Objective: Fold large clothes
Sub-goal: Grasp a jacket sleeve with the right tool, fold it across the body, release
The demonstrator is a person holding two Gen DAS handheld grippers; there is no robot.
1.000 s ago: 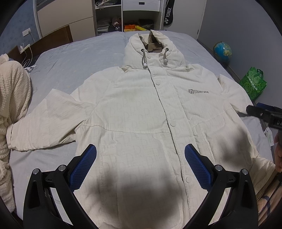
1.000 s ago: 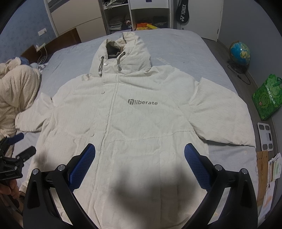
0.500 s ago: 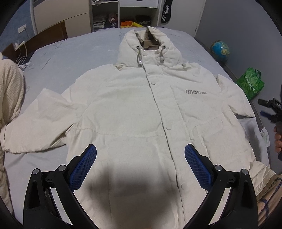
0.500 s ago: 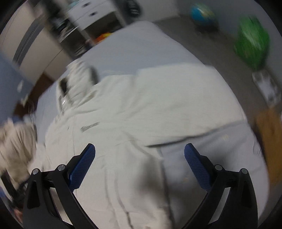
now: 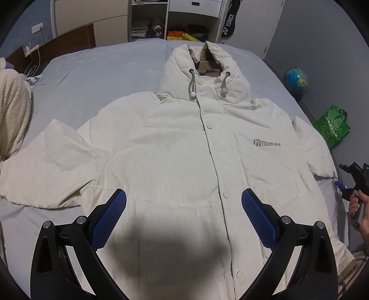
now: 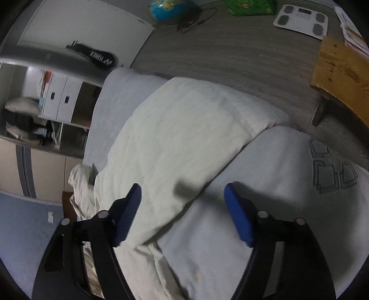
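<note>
Cream jacket lies flat under the wide-apart left tool; right tool closing, empty.

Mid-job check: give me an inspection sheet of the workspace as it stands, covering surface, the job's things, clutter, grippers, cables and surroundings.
Surface: grey bed, bare around the garment.
Job's things: cream hooded jacket lying flat, front up, snapped shut, both sleeves spread out.
Clutter: cream knitted blanket at the bed's left edge.
Grippers: left gripper open above the jacket's lower front, holding nothing; right gripper over the right sleeve edge, jaws closing, nothing pressed between the pads.
Cables: white charger cable by the headboard; black cord on the floor.
Surroundings: globe, green bag, bathroom scale, wooden bench, shelves.
</note>
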